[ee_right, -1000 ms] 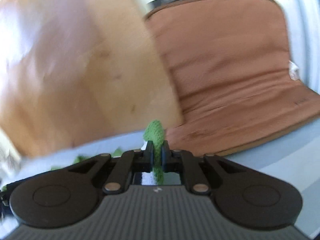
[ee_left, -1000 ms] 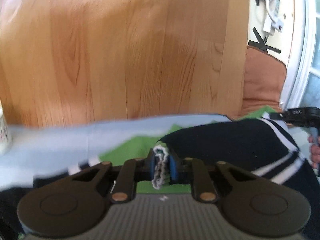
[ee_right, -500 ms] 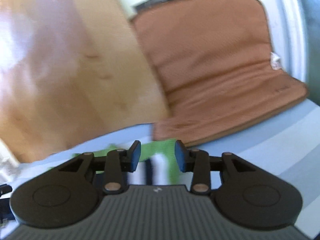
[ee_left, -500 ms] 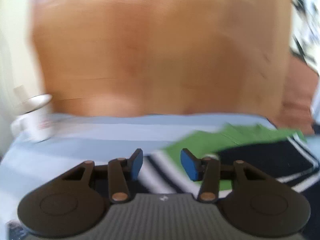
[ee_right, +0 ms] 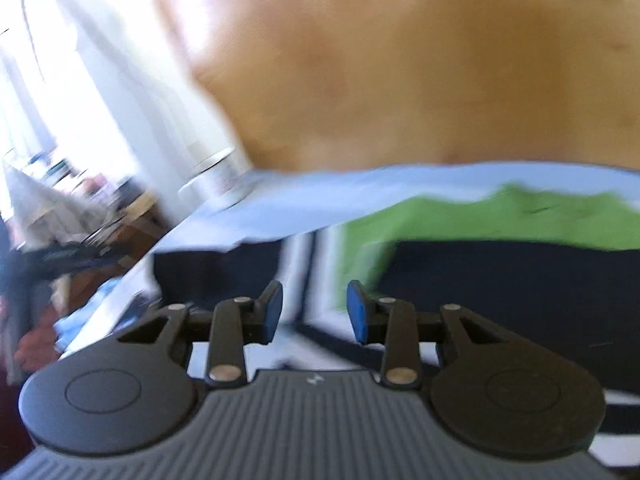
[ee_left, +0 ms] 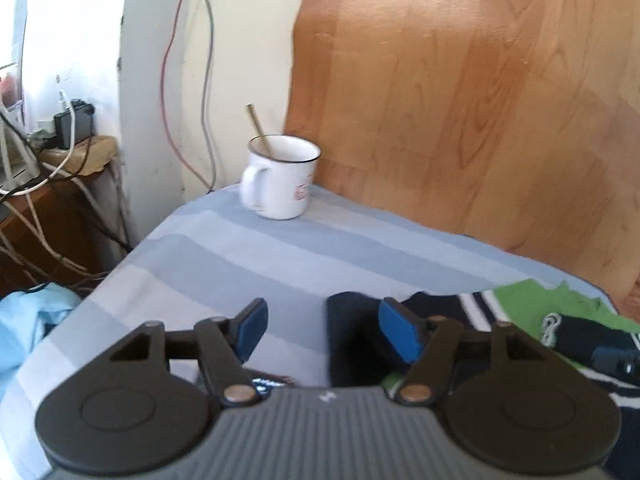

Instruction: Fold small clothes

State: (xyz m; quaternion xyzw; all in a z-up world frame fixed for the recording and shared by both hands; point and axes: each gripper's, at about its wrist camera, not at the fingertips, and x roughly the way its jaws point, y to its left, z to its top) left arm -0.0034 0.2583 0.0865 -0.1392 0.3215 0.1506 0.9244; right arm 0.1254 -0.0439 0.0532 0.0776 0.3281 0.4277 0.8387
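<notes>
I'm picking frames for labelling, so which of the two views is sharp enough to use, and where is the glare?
Left wrist view: mostly sharp, the white mug and the left gripper read clearly, with fisheye bending at the edges. Right wrist view: heavy motion blur smears the green and navy garment; blown-out glare fills the upper left.

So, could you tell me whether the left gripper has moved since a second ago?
Yes. The left gripper has swung left: the white mug, earlier barely at the frame edge, now sits ahead. Its jaws have just been opening, empty.
</notes>
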